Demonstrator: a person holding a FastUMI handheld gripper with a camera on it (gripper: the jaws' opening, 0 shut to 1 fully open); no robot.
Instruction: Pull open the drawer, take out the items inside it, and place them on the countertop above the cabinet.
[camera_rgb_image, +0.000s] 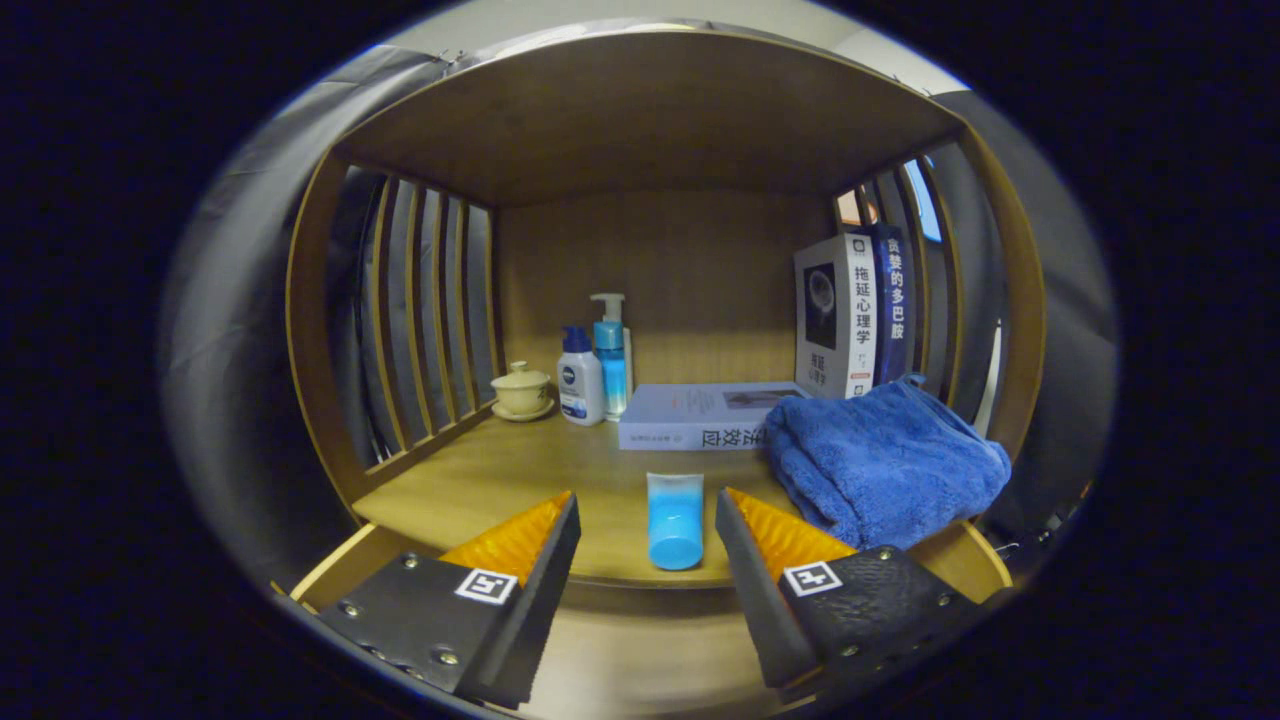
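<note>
Currently, your gripper (647, 520) is spread wide and holds nothing; the blue tube (675, 520) lies between the fingers, touching neither, at the front edge of the countertop (510, 470). Note the risk: the tube sits cap-forward near that edge, so a nudge could roll it off into the open drawer (345, 565) below. The blue towel (880, 460) lies just beside the right finger; brushing it could drag it off.

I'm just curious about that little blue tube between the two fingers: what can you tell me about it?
The blue tube lies on the wooden countertop, its round cap toward the camera and its clear flat tail pointing back at the lying book. It looks like soft plastic. It sits between the open gripper fingers, untouched by either, left of the blue towel.
</note>
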